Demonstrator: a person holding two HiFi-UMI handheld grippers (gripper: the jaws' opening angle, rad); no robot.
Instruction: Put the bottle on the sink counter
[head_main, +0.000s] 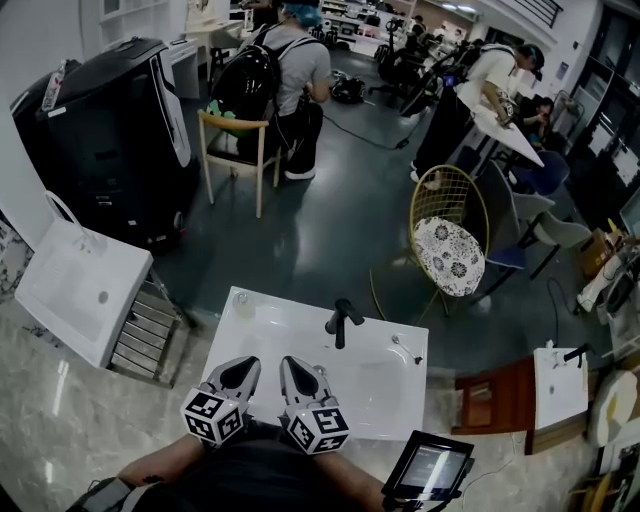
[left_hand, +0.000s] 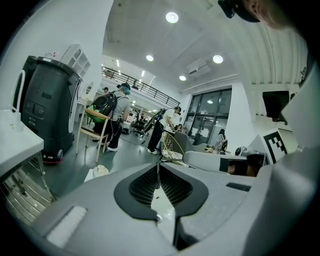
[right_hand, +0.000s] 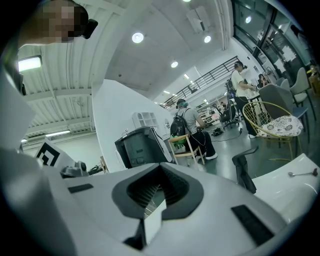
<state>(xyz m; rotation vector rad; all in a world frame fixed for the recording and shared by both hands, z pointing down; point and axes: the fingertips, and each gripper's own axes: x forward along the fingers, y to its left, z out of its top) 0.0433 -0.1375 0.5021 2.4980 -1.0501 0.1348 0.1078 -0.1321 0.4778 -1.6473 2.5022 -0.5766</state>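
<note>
Left hand-held gripper (head_main: 246, 367) and right hand-held gripper (head_main: 293, 364) were pressed together, empty. A possible bottle (head_main: 240, 297) stood ahead at the sink surface (head_main: 300, 312) far-left corner, nearer the left.

The near rim of the sink (head_main: 400, 395) is hidden behind the left gripper (head_main: 244, 366) and the right gripper (head_main: 297, 366). The holder's left forearm (head_main: 160, 465) runs off the bottom edge. A small white object (head_main: 240, 298) on the sink's far left corner is too small to name. The people at the far desks (head_main: 420, 40) are mere specks.
</note>
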